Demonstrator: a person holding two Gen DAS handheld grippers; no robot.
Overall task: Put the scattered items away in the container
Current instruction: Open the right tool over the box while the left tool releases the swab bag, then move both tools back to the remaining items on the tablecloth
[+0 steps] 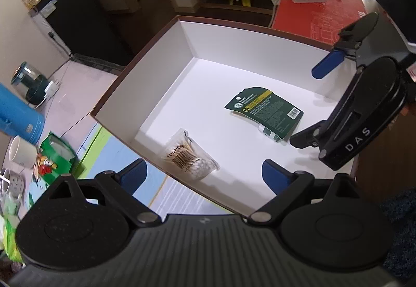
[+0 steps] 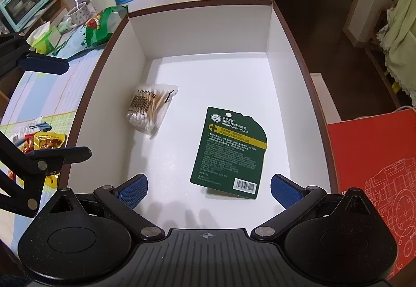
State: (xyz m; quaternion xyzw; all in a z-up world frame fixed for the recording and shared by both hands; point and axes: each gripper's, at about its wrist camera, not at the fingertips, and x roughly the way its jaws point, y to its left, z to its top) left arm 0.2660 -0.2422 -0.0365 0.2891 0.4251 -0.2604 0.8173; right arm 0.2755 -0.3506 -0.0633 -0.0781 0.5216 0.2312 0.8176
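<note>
White box [image 2: 270,27] on table [image 2: 39,94], cotton swab bag [image 2: 150,110] and lip salve card [image 2: 230,150] inside, card just ahead of wide-open, empty right gripper [image 2: 208,189], left gripper [image 1: 205,175] wide open above swabs

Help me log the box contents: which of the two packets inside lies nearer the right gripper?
The dark green lip-salve card, just ahead of the right gripper. The clear cotton-swab bag lies farther off, by the box's left wall.

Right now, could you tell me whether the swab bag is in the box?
In. The swab bag lies flat on the box floor, apart from the green card.
</note>
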